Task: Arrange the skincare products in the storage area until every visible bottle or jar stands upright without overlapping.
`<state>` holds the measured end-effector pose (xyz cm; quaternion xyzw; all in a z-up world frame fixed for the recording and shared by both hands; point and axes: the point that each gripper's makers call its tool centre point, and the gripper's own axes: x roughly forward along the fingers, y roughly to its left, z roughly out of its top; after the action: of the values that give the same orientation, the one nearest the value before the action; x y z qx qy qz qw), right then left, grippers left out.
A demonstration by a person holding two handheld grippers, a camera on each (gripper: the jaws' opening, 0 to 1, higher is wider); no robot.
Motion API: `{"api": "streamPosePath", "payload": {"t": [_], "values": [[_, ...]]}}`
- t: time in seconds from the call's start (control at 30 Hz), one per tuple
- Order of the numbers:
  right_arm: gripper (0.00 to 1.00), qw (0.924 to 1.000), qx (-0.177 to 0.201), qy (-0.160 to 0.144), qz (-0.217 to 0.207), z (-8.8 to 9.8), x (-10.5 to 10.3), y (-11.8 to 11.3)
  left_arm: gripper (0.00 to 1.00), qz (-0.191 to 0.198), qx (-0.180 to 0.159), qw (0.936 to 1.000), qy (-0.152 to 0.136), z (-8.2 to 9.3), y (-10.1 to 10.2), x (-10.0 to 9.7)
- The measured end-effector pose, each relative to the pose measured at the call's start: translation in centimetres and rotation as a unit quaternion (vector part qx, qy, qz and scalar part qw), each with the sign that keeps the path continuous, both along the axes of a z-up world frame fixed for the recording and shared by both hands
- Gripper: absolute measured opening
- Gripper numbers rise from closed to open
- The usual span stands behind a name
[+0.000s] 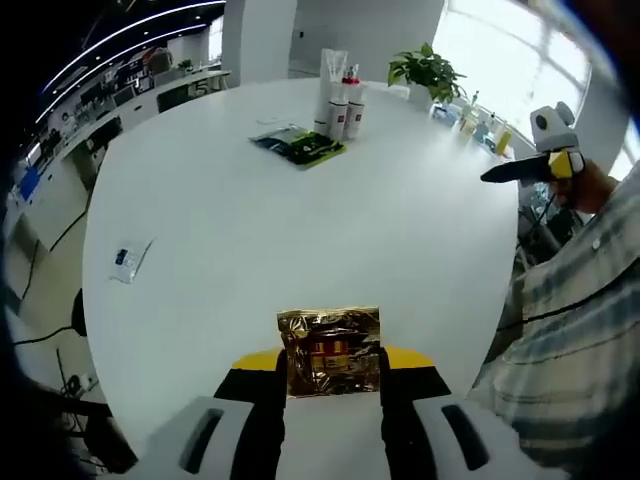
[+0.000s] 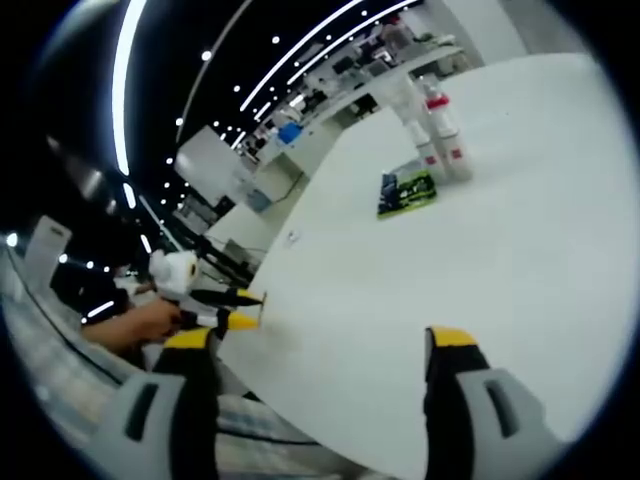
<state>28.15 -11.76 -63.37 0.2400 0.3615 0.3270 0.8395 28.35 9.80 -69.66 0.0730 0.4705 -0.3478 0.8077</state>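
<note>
Left gripper [image 1: 333, 385]: fingers are closed on a gold foil sachet [image 1: 331, 351], held flat between the pads just above the near edge of the white round worktop [image 1: 230, 260]. Judged as carried toward the storage group rather than set down yet.

A small clear sachet [image 1: 128, 261] is seen lying flat at the left of the worktop, well apart from everything else.

Further right and far across the worktop, a green and dark flat packet [image 1: 300, 146] lies flat, just beside a cluster of upright white bottles [image 1: 339, 103] with red caps and labels. The bottles stand close together, and whether they touch cannot be told. That cluster is taken as the storage area, since upright items are already grouped there.

A potted plant [image 1: 428, 72] stands at the far right edge, with small bottles [image 1: 485, 128] near it.

Right gripper [image 2: 320, 350]: fingers are spread wide, nothing held, hovering over the worktop's near edge. It is judged to be kept free for righting or spacing items once the sachet is placed.
</note>
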Motion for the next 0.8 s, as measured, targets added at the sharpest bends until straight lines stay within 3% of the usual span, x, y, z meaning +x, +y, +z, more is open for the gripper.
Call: {"api": "streamPosePath", "payload": {"t": [0.1,0.27,0.37,0.53,0.8], "values": [[0.82,1.0,0.002,-0.001,0.003,0.1,0.2,0.3,0.37,-0.025,-0.003,0.9996,-0.013,0.8,-1.7,0.3],[0.77,0.9996,0.027,0.005,0.009,0.4,0.3,1.5,0.37,-0.031,-0.022,0.9991,-0.019,2.2,-4.4,0.4],[0.76,0.998,0.061,0.016,0.009,0.9,0.3,2.6,0.37,-0.038,-0.032,0.9985,-0.022,3.0,-6.2,0.1],[0.74,0.9975,0.068,0.02,0.004,0.9,0.4,3.2,0.37,-0.058,-0.046,0.9969,-0.027,3.8,-9.5,-0.8],[0.53,0.9928,0.113,0.04,0.006,1.5,-0.3,4.0,0.37,-0.123,-0.045,0.9907,-0.037,4.8,-14.2,-2.4]]}}
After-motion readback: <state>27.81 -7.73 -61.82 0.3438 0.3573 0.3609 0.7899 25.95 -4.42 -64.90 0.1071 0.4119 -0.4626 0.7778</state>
